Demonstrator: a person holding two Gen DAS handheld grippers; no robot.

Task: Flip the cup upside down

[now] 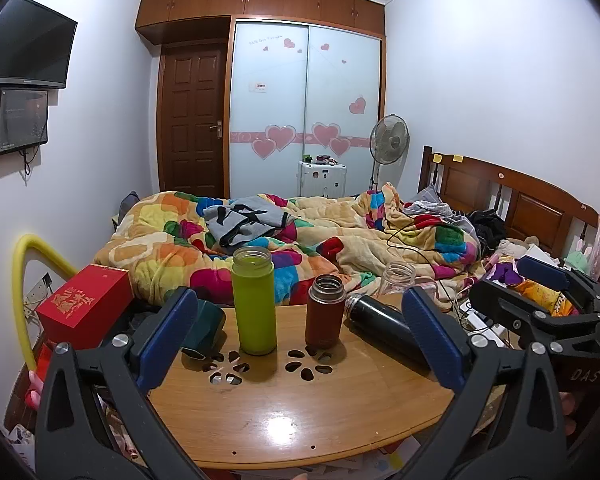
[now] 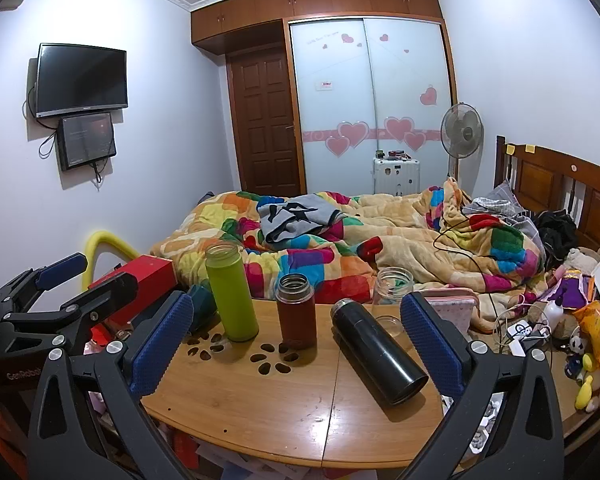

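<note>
On the round wooden table [image 1: 300, 412] [image 2: 260, 400] stand a tall green cup [image 1: 254, 300] [image 2: 231, 292] and a shorter red-brown cup [image 1: 325, 311] [image 2: 296, 311], both upright with open mouths. A black flask [image 1: 384, 330] [image 2: 378, 350] lies on its side to their right. A clear glass jar [image 1: 398, 278] [image 2: 392, 294] stands behind it. A dark teal cup [image 1: 206, 330] [image 2: 200, 304] lies at the table's left edge. My left gripper [image 1: 300, 340] is open and empty, in front of the cups. My right gripper [image 2: 296, 348] is open and empty, in front of the table.
A red box [image 1: 84, 304] [image 2: 140, 276] and a yellow foam tube [image 1: 24, 280] sit left of the table. A bed with a colourful blanket [image 1: 300, 232] [image 2: 380, 236] lies behind. Snack bags, toys and cables [image 2: 580, 320] clutter the right side.
</note>
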